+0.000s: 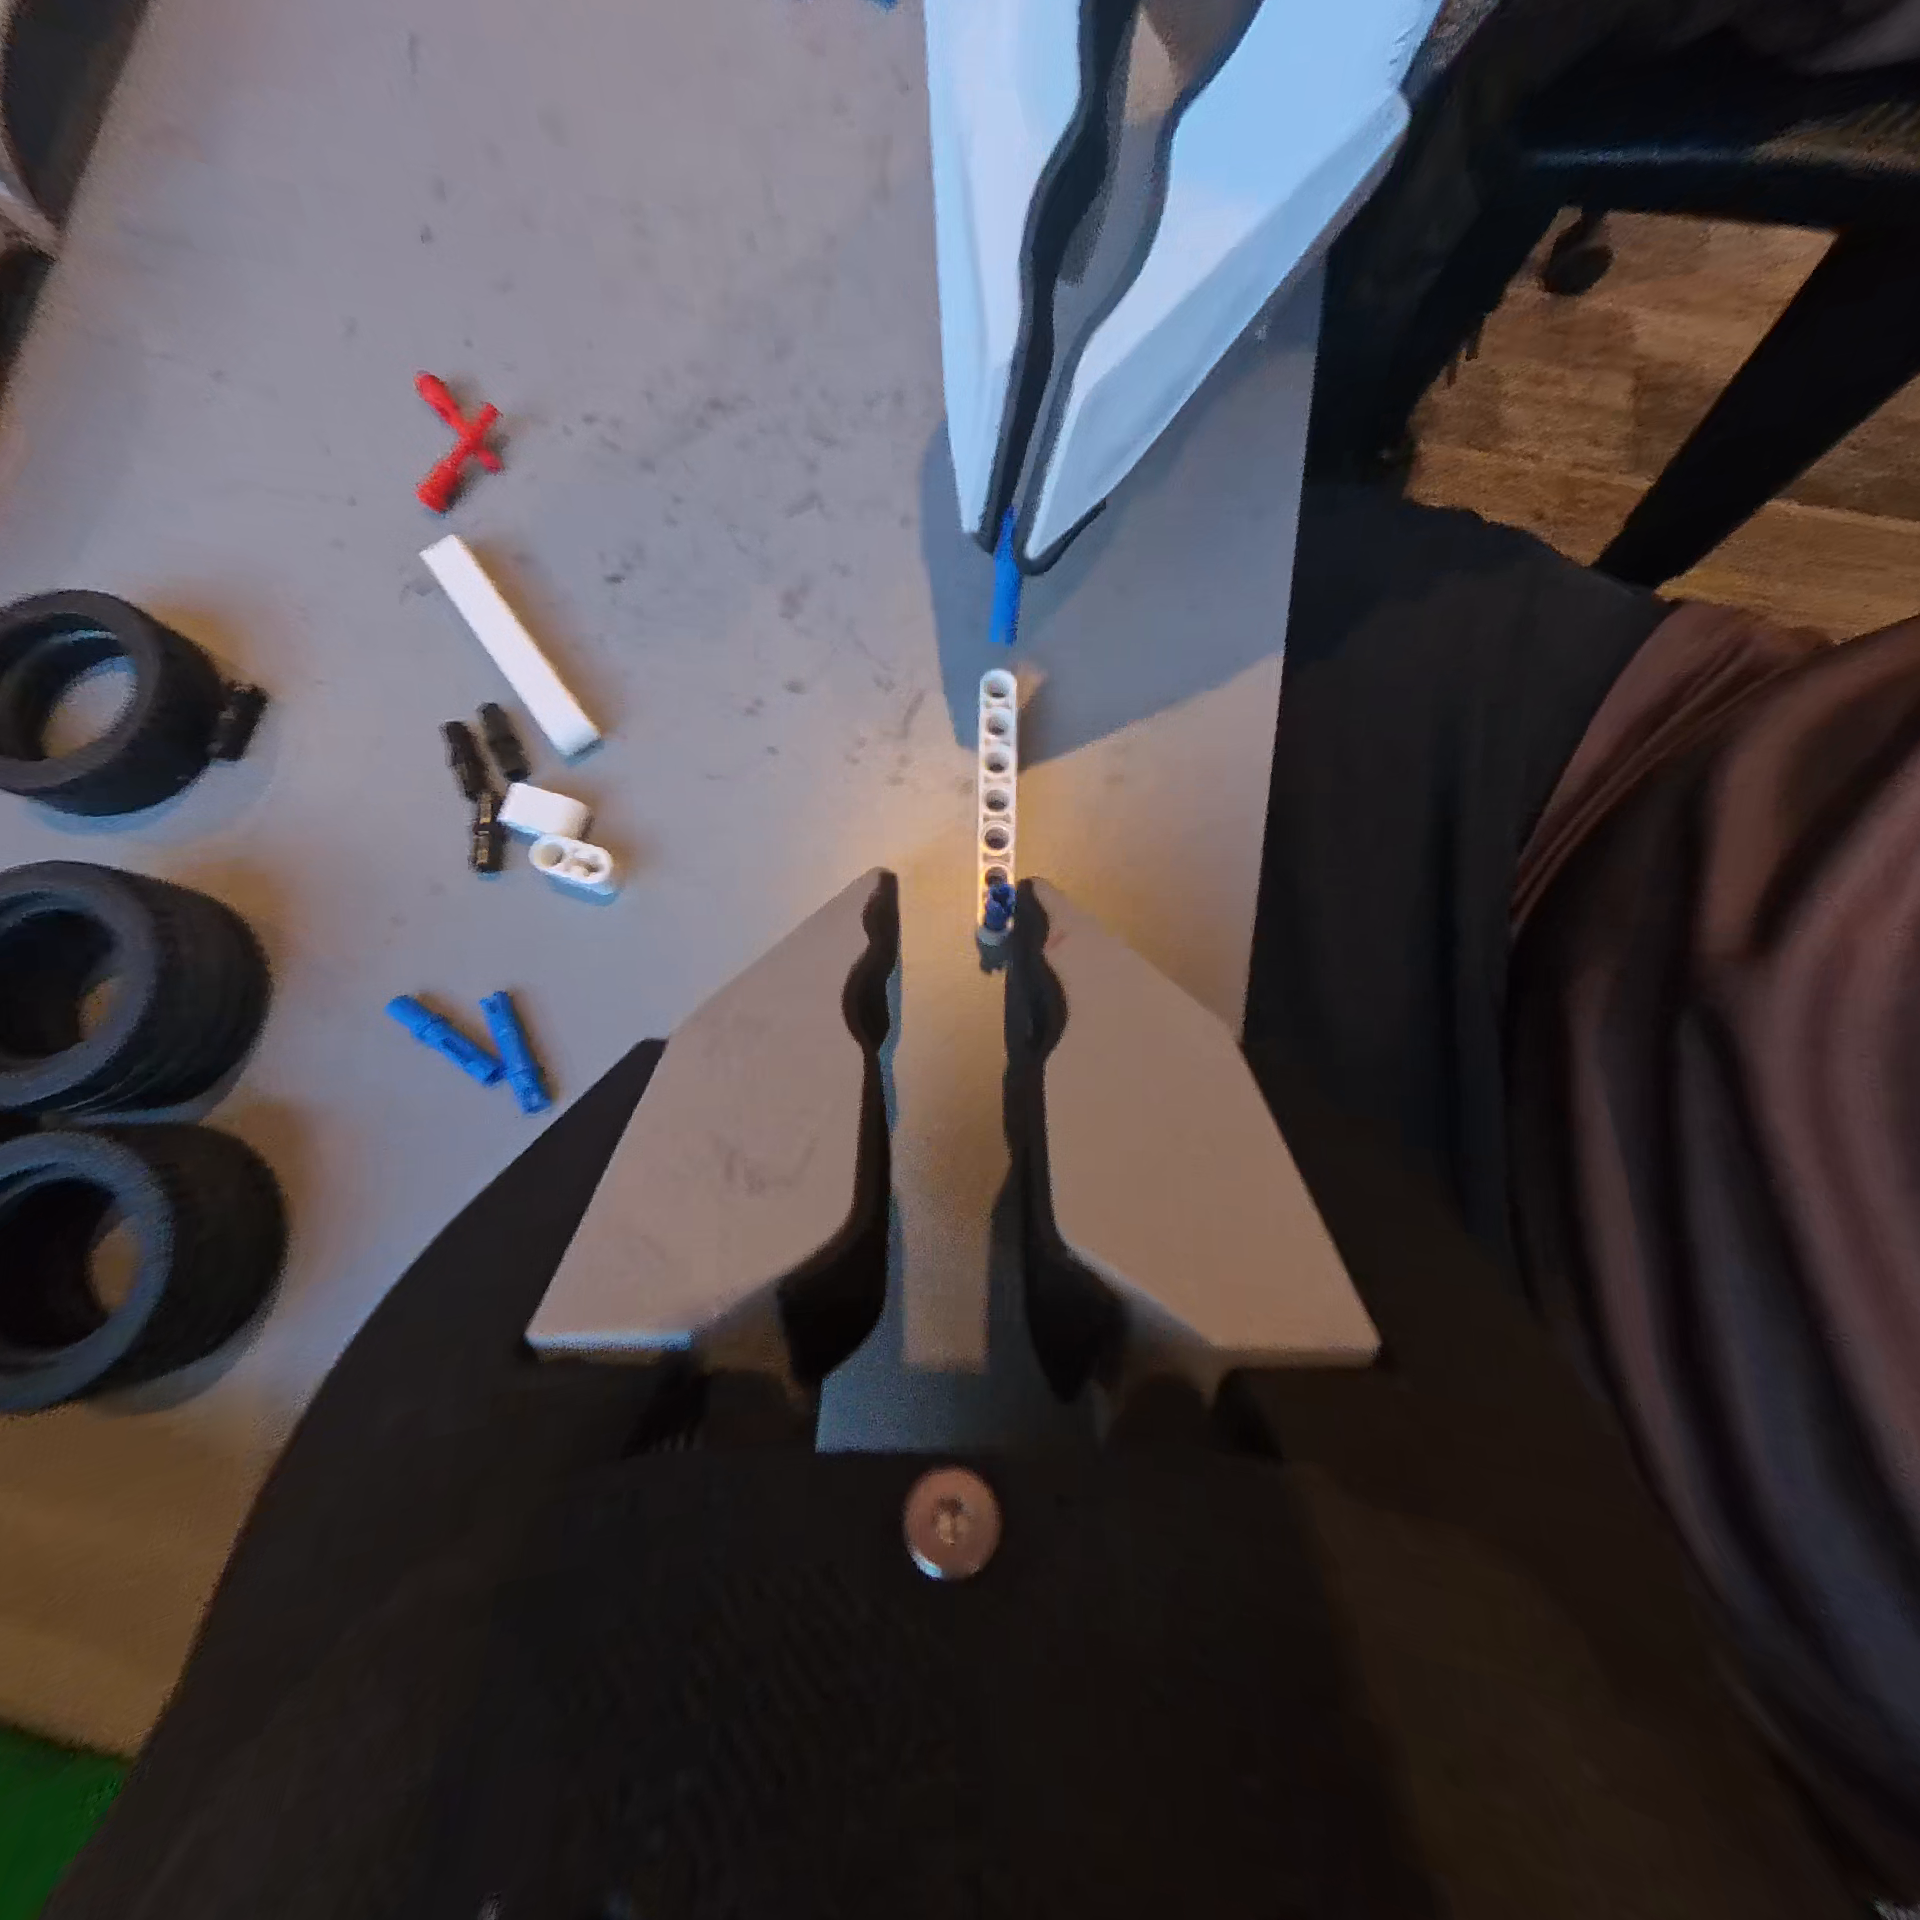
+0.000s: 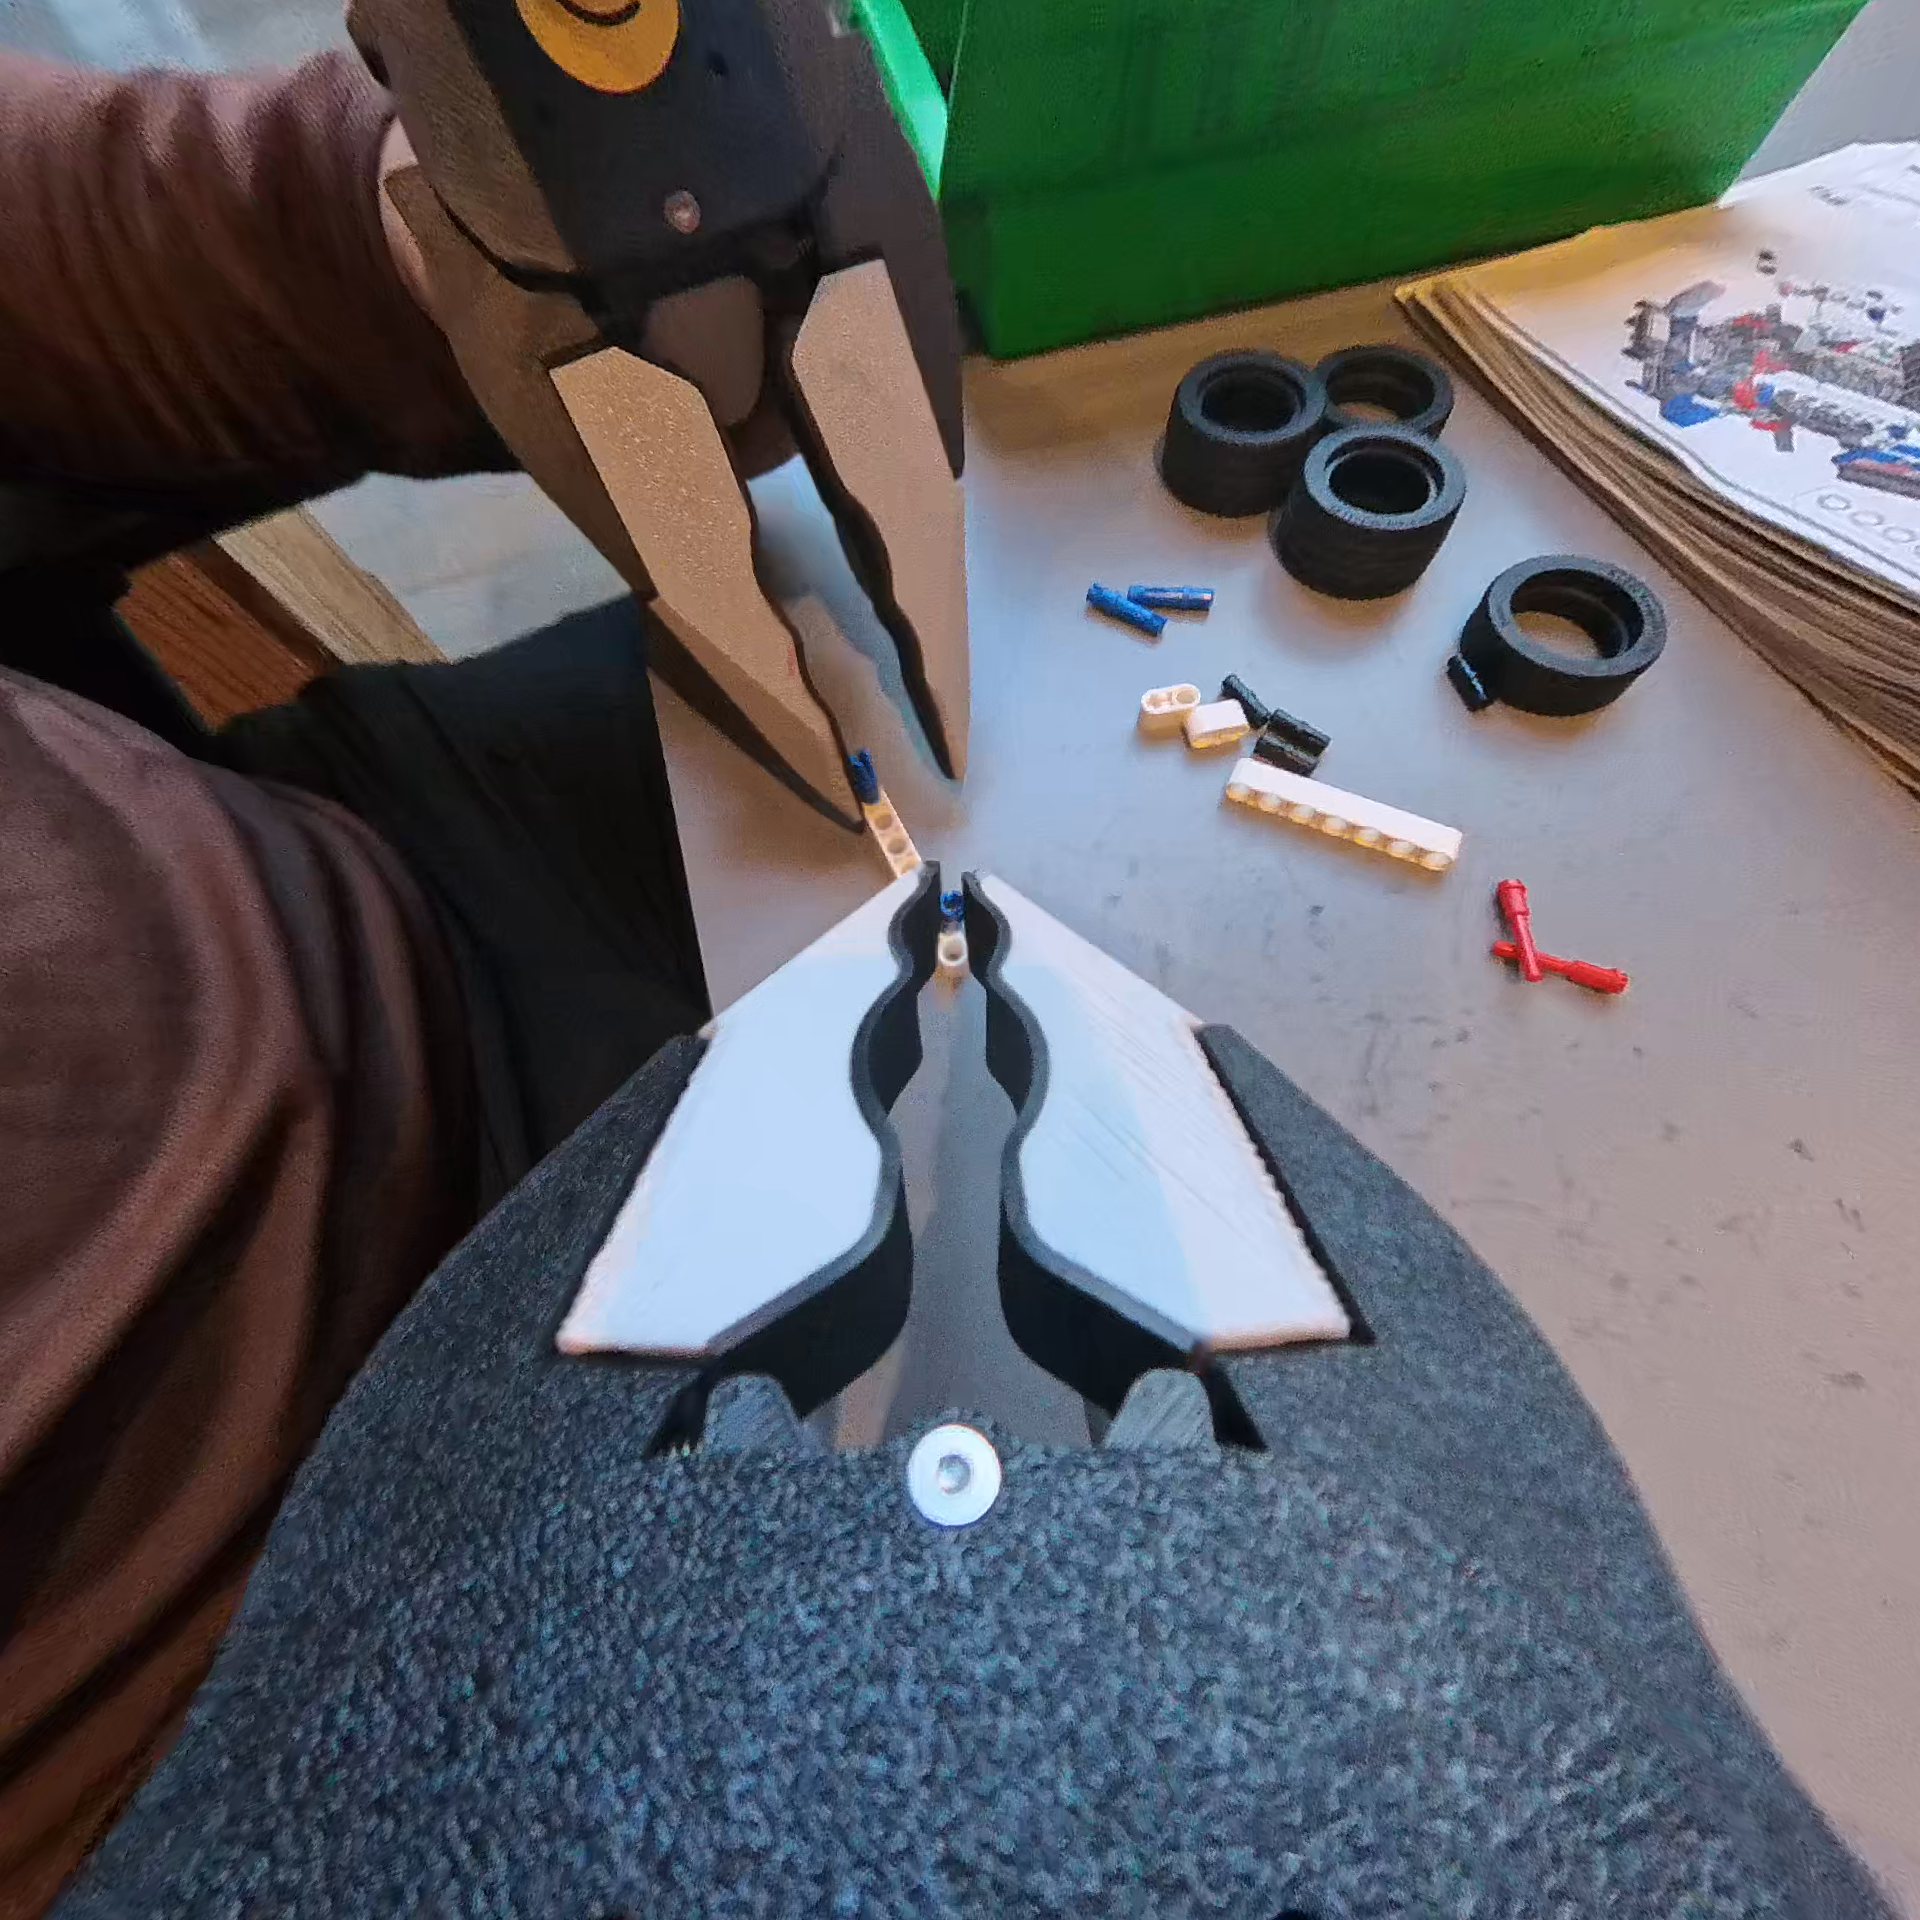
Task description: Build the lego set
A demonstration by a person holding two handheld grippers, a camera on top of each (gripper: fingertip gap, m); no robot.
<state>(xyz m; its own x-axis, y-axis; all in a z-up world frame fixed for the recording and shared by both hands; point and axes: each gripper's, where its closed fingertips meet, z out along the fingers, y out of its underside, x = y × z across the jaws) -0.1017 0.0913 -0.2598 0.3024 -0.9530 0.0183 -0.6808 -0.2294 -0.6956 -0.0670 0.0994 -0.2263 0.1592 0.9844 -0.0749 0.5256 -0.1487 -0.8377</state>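
So blue pin (image 1: pixel 1004 582) can go into white beam (image 1: pixel 995 790) hole at 12 o'clock, right gripper (image 2: pixel 948 883) jaws pinch pin; left gripper (image 1: pixel 956 894) jaws part open, steady beam end.

A hobby or office desk: grey scuffed tabletop (image 2: pixel 1455 1195), wood-look floor (image 1: pixel 1621 436), green box (image 2: pixel 1299 156), stacked instruction booklets (image 2: pixel 1714 395), 4 loose tyres (image 2: pixel 1366 514).

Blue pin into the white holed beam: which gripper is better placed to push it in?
Right. The right gripper already pinches a blue plastic pin just off the white holed beam's free end; the left gripper is open beside its other end.
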